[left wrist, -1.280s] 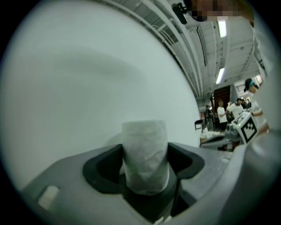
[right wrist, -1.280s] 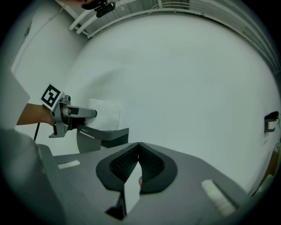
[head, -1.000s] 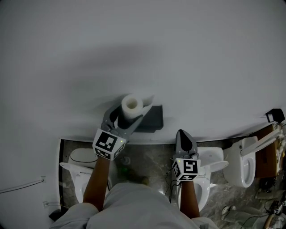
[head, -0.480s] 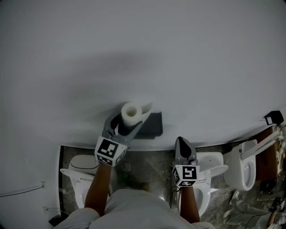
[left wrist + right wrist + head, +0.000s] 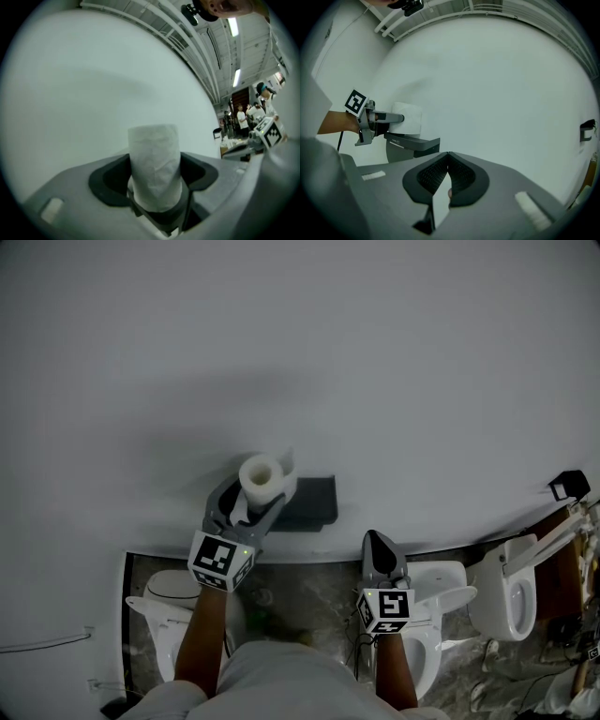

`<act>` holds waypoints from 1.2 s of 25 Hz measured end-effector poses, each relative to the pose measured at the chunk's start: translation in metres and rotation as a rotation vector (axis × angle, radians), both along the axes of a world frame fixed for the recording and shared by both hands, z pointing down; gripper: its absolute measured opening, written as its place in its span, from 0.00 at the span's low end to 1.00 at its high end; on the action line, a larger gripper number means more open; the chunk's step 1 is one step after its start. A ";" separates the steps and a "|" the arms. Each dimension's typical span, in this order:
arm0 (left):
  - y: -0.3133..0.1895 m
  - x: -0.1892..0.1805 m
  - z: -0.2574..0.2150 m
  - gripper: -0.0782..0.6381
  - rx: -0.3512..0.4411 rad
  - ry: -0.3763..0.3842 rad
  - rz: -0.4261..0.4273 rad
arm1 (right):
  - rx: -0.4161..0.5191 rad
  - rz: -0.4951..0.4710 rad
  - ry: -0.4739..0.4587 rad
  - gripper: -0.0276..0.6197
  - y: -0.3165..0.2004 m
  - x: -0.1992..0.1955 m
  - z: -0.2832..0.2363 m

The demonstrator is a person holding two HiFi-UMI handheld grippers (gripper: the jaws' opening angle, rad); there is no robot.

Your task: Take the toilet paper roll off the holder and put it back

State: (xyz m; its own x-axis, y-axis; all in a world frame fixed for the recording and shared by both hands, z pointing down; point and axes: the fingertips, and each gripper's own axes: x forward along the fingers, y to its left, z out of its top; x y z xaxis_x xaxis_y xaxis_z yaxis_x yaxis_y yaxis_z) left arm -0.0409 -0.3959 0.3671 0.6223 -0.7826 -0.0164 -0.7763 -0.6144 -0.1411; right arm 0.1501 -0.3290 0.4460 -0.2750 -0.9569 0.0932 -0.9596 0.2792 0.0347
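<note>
The white toilet paper roll (image 5: 261, 476) stands between the jaws of my left gripper (image 5: 251, 495), which is shut on it. In the left gripper view the roll (image 5: 155, 168) sticks up upright between the dark pads. The right gripper view shows the roll (image 5: 410, 120) just above the left end of the dark grey holder (image 5: 412, 145), which is fixed to the white wall. In the head view the holder (image 5: 311, 502) lies to the right of the roll. My right gripper (image 5: 378, 546) hangs lower right of the holder, shut and empty.
Below the wall stand three white toilets, left (image 5: 171, 585), middle (image 5: 442, 585) and right (image 5: 511, 589), on a marbled floor. A small dark bracket (image 5: 566, 486) is fixed to the wall at the far right. People stand in the background of the left gripper view.
My left gripper has carried the roll a little to the left, further from the holder's middle. The right gripper has hardly shifted.
</note>
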 end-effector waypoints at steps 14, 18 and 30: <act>0.015 -0.002 -0.034 0.55 0.054 0.023 -0.020 | 0.026 0.007 -0.005 0.05 0.018 0.004 -0.011; 0.018 0.001 -0.043 0.55 0.069 0.020 -0.015 | 0.020 0.011 -0.007 0.05 0.022 0.007 -0.010; 0.022 -0.010 -0.064 0.55 0.096 0.024 -0.041 | 0.024 0.003 -0.001 0.05 0.031 0.004 -0.011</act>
